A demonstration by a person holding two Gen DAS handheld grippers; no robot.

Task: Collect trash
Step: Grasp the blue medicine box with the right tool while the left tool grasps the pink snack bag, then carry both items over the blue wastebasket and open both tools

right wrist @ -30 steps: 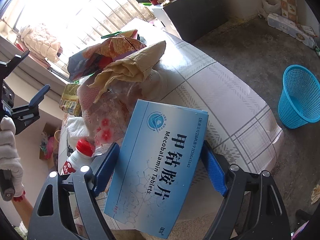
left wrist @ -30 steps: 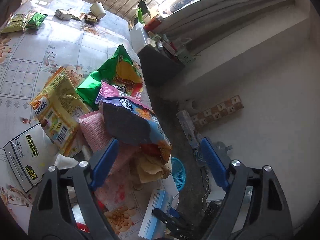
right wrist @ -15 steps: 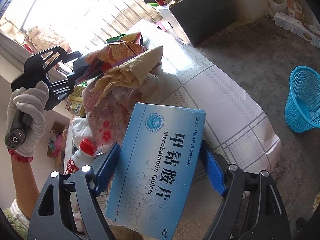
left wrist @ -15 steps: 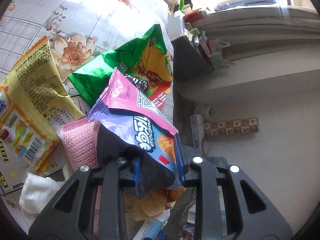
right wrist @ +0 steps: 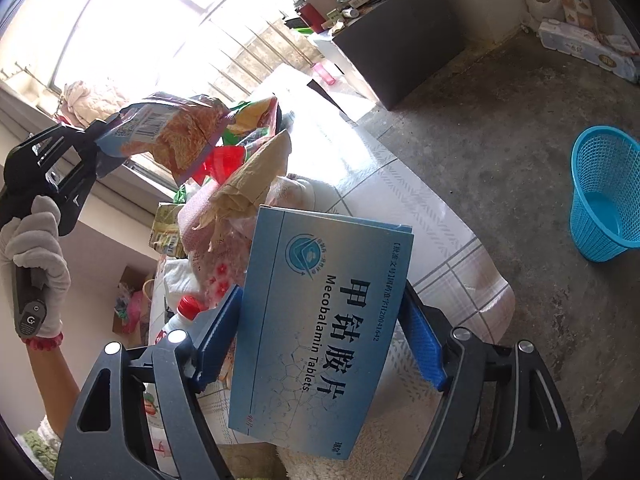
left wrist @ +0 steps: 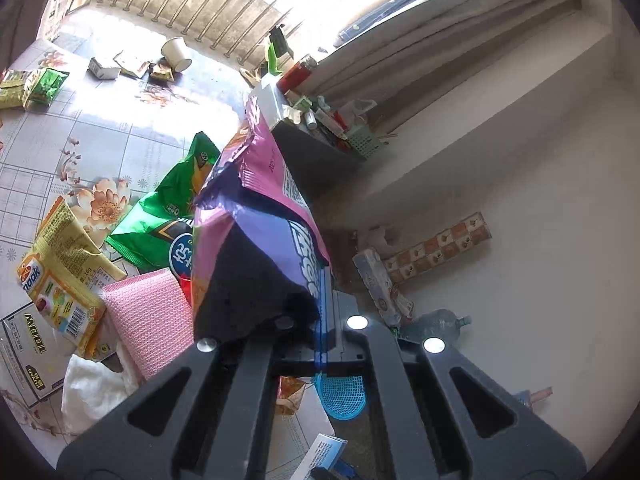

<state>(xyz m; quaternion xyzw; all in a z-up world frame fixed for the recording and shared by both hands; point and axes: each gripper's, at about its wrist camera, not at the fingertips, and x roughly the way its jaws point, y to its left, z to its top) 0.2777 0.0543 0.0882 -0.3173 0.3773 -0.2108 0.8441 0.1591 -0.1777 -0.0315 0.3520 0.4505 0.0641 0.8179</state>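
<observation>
A sunlit room with a barred window holds a table (left wrist: 120, 128) under a flowered cloth, littered with wrappers. A dark cabinet (right wrist: 400, 48) stands beyond the table's far corner, and a blue basket (right wrist: 604, 196) sits on the concrete floor, well apart from the table's near right corner.

The left gripper (left wrist: 320, 312), held by a gloved hand (right wrist: 36, 248), is pressed together on the lower edge of a pink and purple snack bag (left wrist: 256, 216), which hangs lifted clear above the pile at the table's right edge. Beneath it lie a green chip bag (left wrist: 160, 216), a yellow packet (left wrist: 60, 276), a pink cloth (left wrist: 152, 316) and a white tissue (left wrist: 92, 392), all crowded near the table's near edge. A paper cup (left wrist: 176, 53) lies tipped over near the far edge.

The right gripper (right wrist: 320, 344) has its jaws closing, a blue tablet box (right wrist: 320, 328) between them. The left blue pad touches the box's side; whether the right pad touches it cannot be told. The box stands tilted above the table's near right corner, in front of a crumpled brown paper (right wrist: 252, 176) and a white bottle with a red cap (right wrist: 186, 312).
</observation>
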